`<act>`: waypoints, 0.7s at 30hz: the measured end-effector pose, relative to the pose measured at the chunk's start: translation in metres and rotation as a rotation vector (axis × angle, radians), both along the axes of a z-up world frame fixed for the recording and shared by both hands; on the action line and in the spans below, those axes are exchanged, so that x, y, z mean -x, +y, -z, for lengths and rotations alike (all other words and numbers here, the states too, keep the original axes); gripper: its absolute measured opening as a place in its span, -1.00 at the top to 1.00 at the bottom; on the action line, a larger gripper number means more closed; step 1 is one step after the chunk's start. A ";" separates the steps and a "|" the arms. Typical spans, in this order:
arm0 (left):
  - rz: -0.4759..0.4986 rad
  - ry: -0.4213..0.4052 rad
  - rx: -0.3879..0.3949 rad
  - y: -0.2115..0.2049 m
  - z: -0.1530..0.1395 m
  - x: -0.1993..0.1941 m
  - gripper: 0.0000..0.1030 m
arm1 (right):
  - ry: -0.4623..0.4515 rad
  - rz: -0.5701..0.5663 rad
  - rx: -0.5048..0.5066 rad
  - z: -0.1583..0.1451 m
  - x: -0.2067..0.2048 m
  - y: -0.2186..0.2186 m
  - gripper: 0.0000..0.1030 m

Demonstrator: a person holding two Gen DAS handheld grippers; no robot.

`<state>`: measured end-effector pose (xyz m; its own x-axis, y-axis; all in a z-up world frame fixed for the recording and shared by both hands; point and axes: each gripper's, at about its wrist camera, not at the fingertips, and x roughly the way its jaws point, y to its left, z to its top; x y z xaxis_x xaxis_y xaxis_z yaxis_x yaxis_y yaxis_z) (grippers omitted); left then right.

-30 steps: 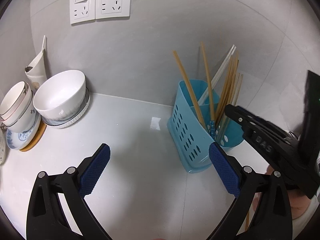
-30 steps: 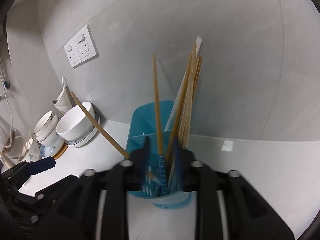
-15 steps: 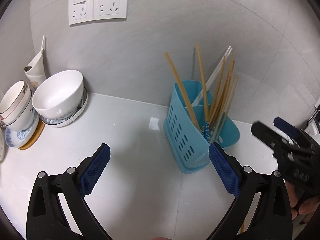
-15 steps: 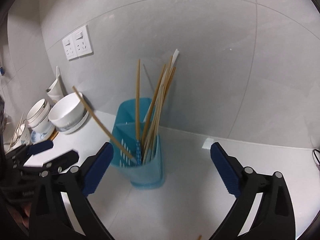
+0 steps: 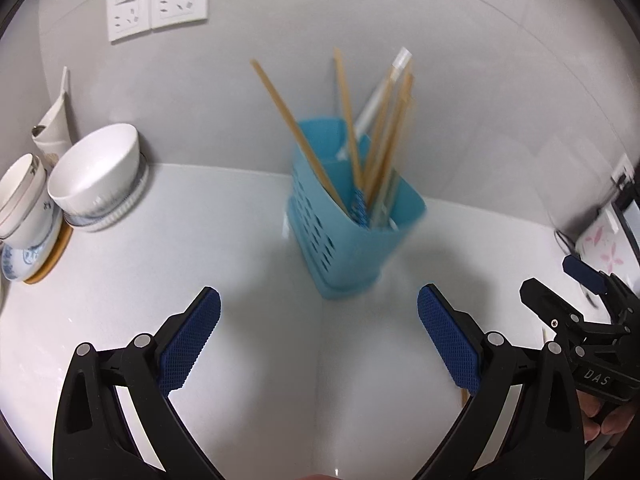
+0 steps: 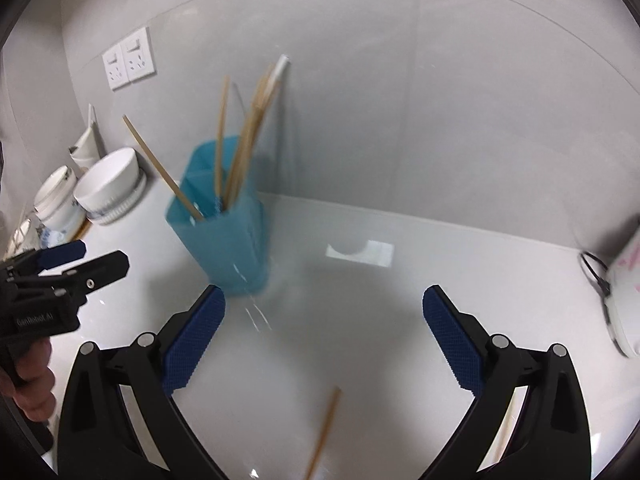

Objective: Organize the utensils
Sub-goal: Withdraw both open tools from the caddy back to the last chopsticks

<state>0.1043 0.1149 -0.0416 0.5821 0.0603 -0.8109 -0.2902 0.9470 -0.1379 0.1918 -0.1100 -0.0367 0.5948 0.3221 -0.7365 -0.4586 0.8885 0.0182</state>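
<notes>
A blue perforated utensil holder [image 5: 348, 232] stands on the white counter by the wall, with several wooden chopsticks [image 5: 296, 136] and a clear straw in it. It also shows in the right wrist view [image 6: 224, 232]. My left gripper [image 5: 319, 344] is open and empty, in front of the holder. My right gripper [image 6: 323, 340] is open and empty, to the right of the holder. A loose wooden chopstick [image 6: 322, 432] lies on the counter below the right gripper.
Stacked white bowls [image 5: 96, 176] and cups [image 5: 20, 200] sit at the far left by the wall. Wall sockets [image 5: 158, 0] are above them. A white floral object with a cable [image 6: 624, 280] is at the far right.
My right gripper opened, let go of the chopstick in the holder and pulled back to the right. Both views have drawn back from the holder. A loose chopstick has come into view.
</notes>
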 end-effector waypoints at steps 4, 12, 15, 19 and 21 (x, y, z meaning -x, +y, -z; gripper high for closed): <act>0.046 0.028 0.030 -0.022 0.005 0.006 -0.88 | 0.038 0.055 0.005 0.007 0.011 -0.028 -0.85; 0.137 0.112 0.053 -0.060 0.021 0.016 -0.87 | 0.141 0.197 0.064 0.031 0.029 -0.091 -0.85; 0.163 0.154 0.066 -0.074 0.033 0.019 -0.87 | 0.168 0.232 0.067 0.037 0.036 -0.113 -0.85; 0.176 0.214 0.086 -0.094 0.048 0.022 -0.87 | 0.224 0.280 0.093 0.048 0.042 -0.140 -0.85; 0.180 0.246 0.088 -0.104 0.056 0.022 -0.87 | 0.251 0.302 0.111 0.054 0.045 -0.153 -0.85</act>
<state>0.0823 0.0112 -0.0974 0.3626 -0.1031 -0.9262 -0.1536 0.9737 -0.1685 0.1469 -0.2627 -0.0910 0.4480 0.0704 -0.8912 -0.1701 0.9854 -0.0077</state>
